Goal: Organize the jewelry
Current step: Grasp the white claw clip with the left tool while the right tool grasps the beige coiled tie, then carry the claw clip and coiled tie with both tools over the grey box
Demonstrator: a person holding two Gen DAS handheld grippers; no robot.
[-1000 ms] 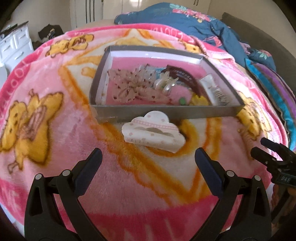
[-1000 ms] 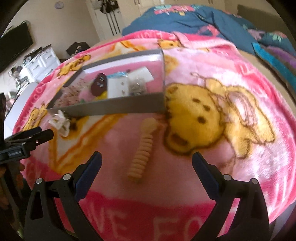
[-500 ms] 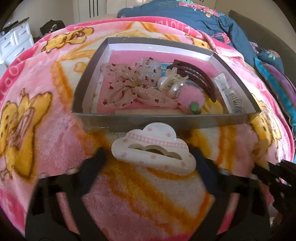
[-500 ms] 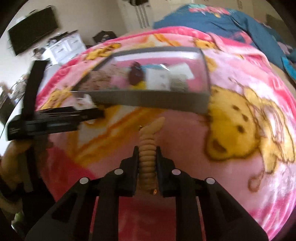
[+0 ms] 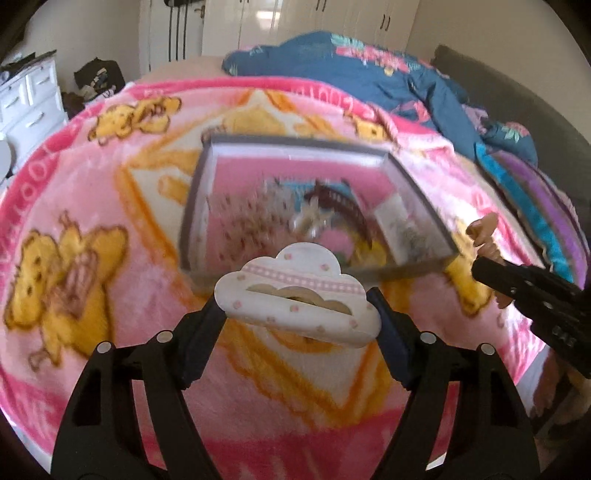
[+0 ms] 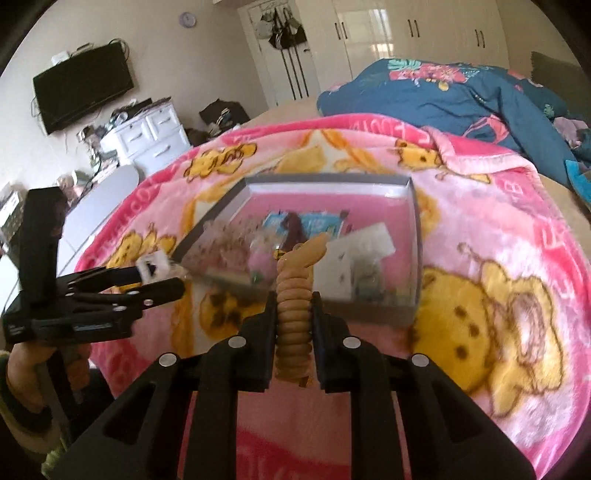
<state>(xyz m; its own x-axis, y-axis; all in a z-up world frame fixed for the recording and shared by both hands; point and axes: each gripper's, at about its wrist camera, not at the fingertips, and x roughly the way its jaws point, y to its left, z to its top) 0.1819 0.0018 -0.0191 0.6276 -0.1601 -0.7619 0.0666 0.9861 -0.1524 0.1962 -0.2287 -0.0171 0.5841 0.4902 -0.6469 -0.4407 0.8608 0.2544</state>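
We see both views in bright, soft daylight, with glossy glare on the white wardrobe doors [image 5: 280, 29] at the far wall. Motion blur smears the grey tray [image 5: 207, 177] and its contents in both views, while the cloud clip [image 5: 295, 299] and the spiral hair tie [image 6: 295, 310] stay fairly sharp. Fisheye distortion bulges the pink blanket [image 6: 498, 221] and darkens every corner. Shadows are faint.

both hand-held grippers [image 5: 297, 314] [image 6: 294, 317] — clamped, raised
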